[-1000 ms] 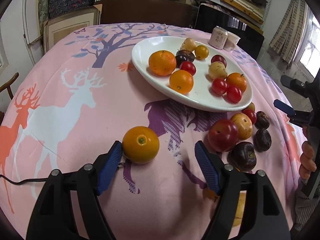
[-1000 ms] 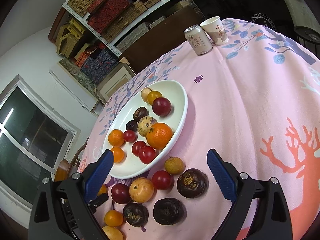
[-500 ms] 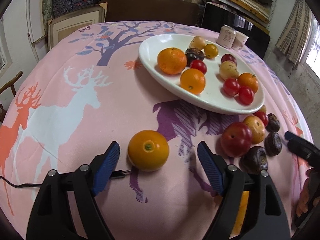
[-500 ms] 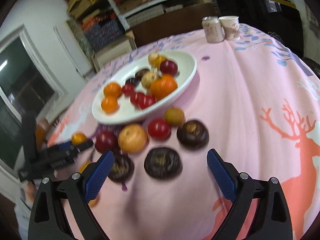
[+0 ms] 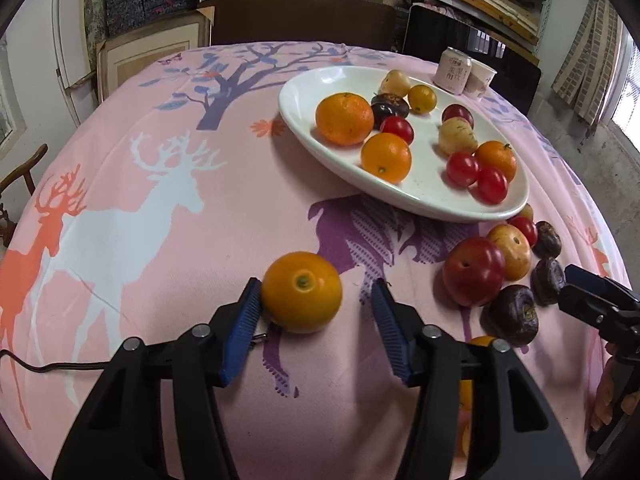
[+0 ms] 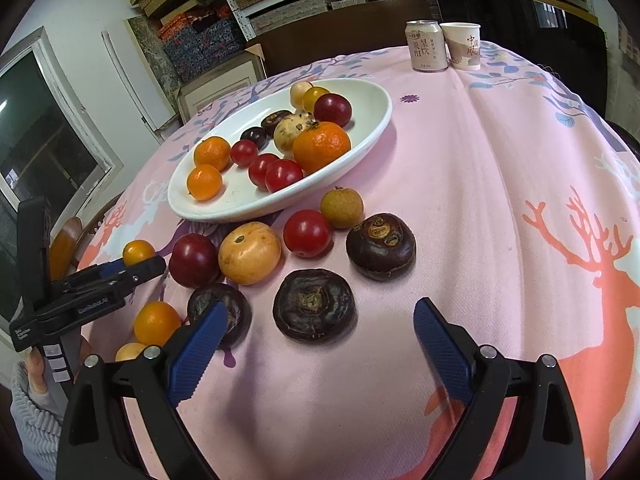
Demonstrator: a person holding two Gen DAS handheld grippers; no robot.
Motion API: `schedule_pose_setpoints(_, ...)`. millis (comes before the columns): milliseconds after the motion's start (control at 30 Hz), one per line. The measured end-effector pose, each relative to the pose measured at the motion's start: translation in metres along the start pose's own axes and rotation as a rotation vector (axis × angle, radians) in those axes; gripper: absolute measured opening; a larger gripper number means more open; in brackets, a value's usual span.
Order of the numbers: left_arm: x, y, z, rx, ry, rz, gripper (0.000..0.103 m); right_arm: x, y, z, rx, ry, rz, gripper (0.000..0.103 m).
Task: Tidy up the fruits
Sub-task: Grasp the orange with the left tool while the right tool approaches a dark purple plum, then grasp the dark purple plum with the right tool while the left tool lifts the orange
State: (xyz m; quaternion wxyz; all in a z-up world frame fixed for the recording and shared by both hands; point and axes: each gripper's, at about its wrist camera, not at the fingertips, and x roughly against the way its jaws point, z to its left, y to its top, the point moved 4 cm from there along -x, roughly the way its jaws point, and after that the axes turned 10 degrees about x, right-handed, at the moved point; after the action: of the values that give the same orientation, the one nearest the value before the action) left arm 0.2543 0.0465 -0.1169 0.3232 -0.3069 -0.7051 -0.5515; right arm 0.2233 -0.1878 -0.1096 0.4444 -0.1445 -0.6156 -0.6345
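Left claw point(image 5: 316, 308) apart but just narrowed around the loose orange point(image 5: 302, 292): left pad touching its skin, right pad short of it. Picking-up step, by the look of it; next, a full squeeze, then a lift toward the white plate point(image 5: 304, 92). Smooth, round, glossy orange, stem end up, alone on the pink desk point(image 5: 120, 168), near the plate. Right claw point(image 6: 320, 340) wide apart, empty, over a dark fruit point(image 6: 314, 304).

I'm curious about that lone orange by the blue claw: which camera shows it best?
The left wrist view: the orange sits large between the left claw's fingers, touching one. The right wrist view shows it small, partly hidden behind that claw.
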Motion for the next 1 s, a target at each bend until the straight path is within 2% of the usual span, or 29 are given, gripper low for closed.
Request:
schedule_pose_setpoints(133,0.0,0.0,0.001,0.004,0.01,0.001,0.049,-0.001,0.001,0.003,0.015,0.001,0.002,0.093)
schedule_pose_setpoints(200,0.0,0.001,0.002,0.004,0.024,0.0,0.043,-0.002,0.001,0.004,0.018,0.006,0.004,0.083)
schedule_pose_setpoints(267,0.0,0.002,0.004,0.01,0.03,-0.002,0.038,-0.004,0.001,0.003,0.023,-0.009,0.007,0.079)
schedule_pose_setpoints(367,-0.001,0.002,0.005,0.017,0.027,0.001,0.038,-0.006,0.003,0.004,0.035,-0.025,0.007,0.077)
schedule_pose_setpoints(433,-0.001,0.002,0.004,0.009,0.037,-0.002,0.038,-0.007,0.003,0.005,0.05,-0.051,0.008,0.069)
schedule_pose_setpoints(467,-0.002,0.002,0.004,0.007,0.041,-0.003,0.037,-0.007,0.003,0.006,0.057,-0.063,0.008,0.052)
schedule_pose_setpoints(500,-0.002,0.002,0.004,0.008,0.042,-0.005,0.037,-0.007,0.003,0.008,0.065,-0.05,0.009,0.043)
schedule_pose_setpoints(633,-0.001,0.002,0.004,0.016,0.036,-0.005,0.036,-0.007,0.002,0.019,0.132,-0.075,0.014,0.043)
schedule_pose_setpoints(800,0.004,0.004,0.005,0.022,0.031,-0.025,0.036,0.004,0.005,0.009,0.072,-0.043,-0.038,0.043)
schedule_pose_setpoints(1000,0.021,0.009,0.002,0.019,0.008,-0.092,0.036,0.009,0.008,0.009,0.075,-0.034,-0.069,0.042)
